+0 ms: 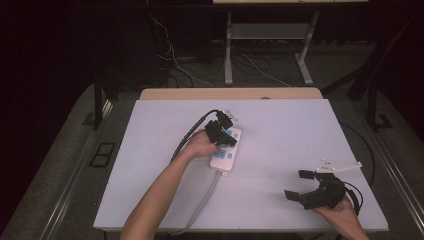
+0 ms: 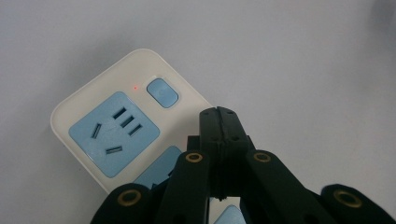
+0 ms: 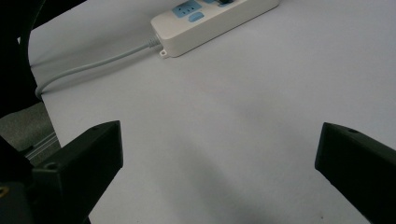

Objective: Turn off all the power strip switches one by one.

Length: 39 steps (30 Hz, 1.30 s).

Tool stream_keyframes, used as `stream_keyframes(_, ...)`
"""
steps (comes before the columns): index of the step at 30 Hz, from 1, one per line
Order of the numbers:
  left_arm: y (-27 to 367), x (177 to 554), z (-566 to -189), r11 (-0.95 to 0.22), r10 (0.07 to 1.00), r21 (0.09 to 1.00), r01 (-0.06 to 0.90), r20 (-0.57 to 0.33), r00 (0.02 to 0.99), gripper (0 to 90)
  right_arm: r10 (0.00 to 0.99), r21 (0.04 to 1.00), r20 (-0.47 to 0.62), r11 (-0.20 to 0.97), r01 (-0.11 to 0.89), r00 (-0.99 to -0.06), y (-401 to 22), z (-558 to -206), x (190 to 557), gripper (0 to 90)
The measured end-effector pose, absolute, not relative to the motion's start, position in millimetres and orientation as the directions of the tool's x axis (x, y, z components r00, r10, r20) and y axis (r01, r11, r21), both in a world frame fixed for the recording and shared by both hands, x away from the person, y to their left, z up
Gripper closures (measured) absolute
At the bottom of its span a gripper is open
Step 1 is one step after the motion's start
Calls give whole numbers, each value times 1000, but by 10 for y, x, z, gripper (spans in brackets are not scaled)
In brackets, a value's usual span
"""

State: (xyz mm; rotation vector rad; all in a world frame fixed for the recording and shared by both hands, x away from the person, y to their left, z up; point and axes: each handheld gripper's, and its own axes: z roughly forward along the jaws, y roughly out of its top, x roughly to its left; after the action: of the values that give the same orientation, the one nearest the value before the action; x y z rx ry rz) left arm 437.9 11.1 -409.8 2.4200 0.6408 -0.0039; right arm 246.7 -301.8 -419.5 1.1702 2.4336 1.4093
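A white power strip with blue sockets lies near the middle of the white table. Its grey cable runs off the near edge. My left gripper hovers over the strip with its jaws pressed together and nothing between them. In the left gripper view the left gripper has its tips just beside the strip's blue button, by a lit red light; I cannot tell if they touch the strip. My right gripper rests open at the near right, empty, with the strip far ahead of it.
The strip's cable curves toward the table's near left edge. Behind the table stand the metal legs of a desk and loose wires on the grey floor. White surface stretches between the strip and the right gripper.
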Motion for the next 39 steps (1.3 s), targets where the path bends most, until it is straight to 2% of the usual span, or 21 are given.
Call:
stream_keyframes(19, 91, 4379, -4079, -681, 467, 560, 471, -163, 869, 897, 660, 776, 282, 270, 570, -696, -3037, -4196, 2474, 8)
stream_keyframes(26, 98, 4425, -3798, -643, 448, 618, 452, -176, 877, 896, 664, 776, 285, 264, 573, -691, -3051, -4199, 2479, 8)
stream_keyframes(39, 87, 4593, -3520, -651, 452, 632, 422, -124, 883, 895, 665, 776, 288, 259, 575, -689, -3067, -4197, 2477, 8)
